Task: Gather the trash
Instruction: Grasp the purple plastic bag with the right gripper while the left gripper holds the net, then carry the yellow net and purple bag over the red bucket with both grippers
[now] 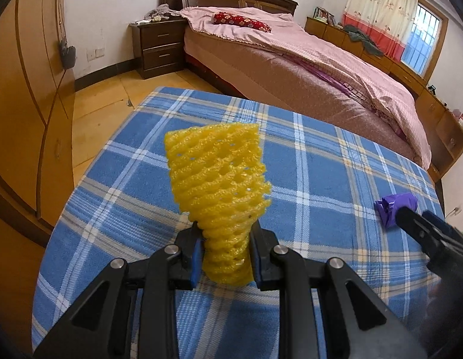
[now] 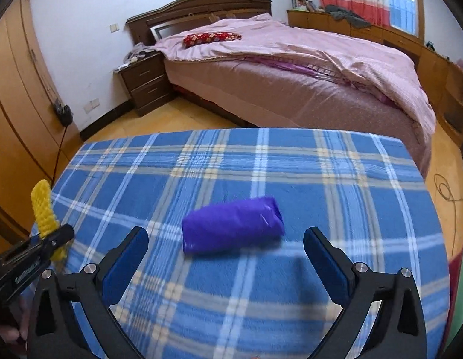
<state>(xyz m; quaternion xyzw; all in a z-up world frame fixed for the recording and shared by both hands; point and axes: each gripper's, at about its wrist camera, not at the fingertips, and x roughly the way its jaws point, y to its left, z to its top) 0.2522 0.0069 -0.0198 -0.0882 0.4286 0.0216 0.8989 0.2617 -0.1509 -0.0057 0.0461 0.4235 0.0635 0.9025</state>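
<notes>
- Here, the left gripper [image 1: 224,257] has its jaws clamped on the lower end of a yellow foam net sleeve [image 1: 218,176], which stands upright above the blue plaid surface [image 1: 321,161], clear of the cloth.
- The right gripper [image 2: 225,254] hangs with jaws spread wide and empty, the purple crumpled wrapper [image 2: 233,227] lying flat on the surface just ahead at 12 o'clock, between the two pads but untouched.
- From the left wrist camera, that wrapper [image 1: 396,208] sits at 3 o'clock, partly hidden behind the right gripper's finger [image 1: 423,230].
- Risk, as a judgement: the wrapper looks slick and soft, so pads closing too high may skate over it or push it along the cloth rather than pinch it.
- The jaws could also snag the fleecy covering and drag it.
- The foam sleeve is held only by its narrow end; a loosened grip would drop it.
</notes>
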